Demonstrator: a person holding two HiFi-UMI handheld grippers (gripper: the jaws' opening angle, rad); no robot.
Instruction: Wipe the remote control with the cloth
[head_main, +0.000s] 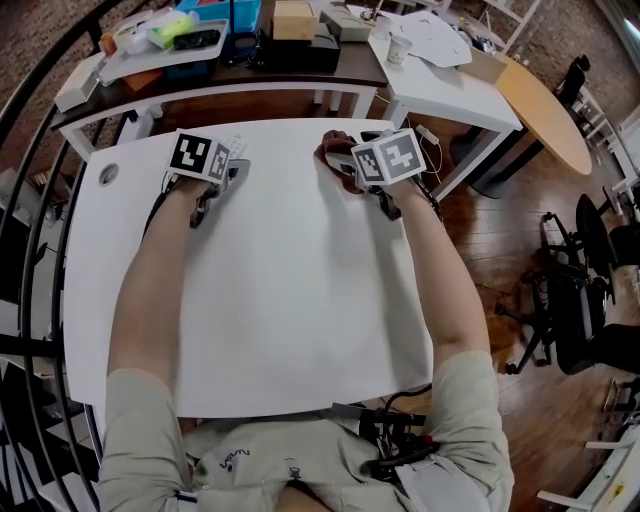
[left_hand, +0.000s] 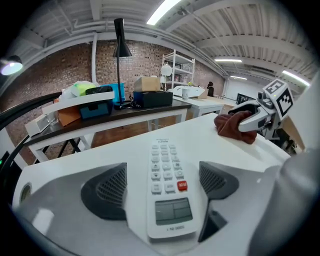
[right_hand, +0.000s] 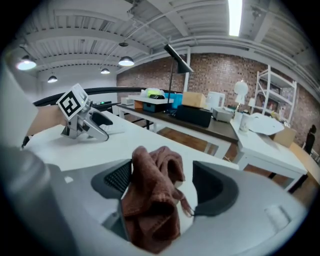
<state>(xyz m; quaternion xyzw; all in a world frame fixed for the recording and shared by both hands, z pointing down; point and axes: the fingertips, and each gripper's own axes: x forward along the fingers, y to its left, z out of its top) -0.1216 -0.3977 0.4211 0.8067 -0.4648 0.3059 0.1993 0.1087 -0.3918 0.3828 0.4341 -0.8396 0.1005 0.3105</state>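
Left gripper view: the left gripper (left_hand: 161, 189) was held open astride the remote control (left_hand: 165, 170), left unclamped on the white table (left_hand: 200, 135). The brown cloth (right_hand: 155, 200) was draped loose between the parted jaws of the right gripper (right_hand: 165, 185). Cloth and remote were kept apart; completion of wiping could not be determined.

From the head view, the left gripper (left_hand: 161, 186) covers most of the remote control (head_main: 236, 147) near the far edge of the tabletop (head_main: 290, 300); we see only a sliver of keys. The right gripper (right_hand: 162, 187) likewise hides part of the brown cloth (head_main: 333, 160) by that same edge. The person's arms and chest cover the tabletop's near edge. In the left gripper view, the print on the keys is too small to read. In the right gripper view, the cloth's lower end drops out of sight behind the gripper's body, and we cannot tell whether the cloth touches the pad on the picture's right.
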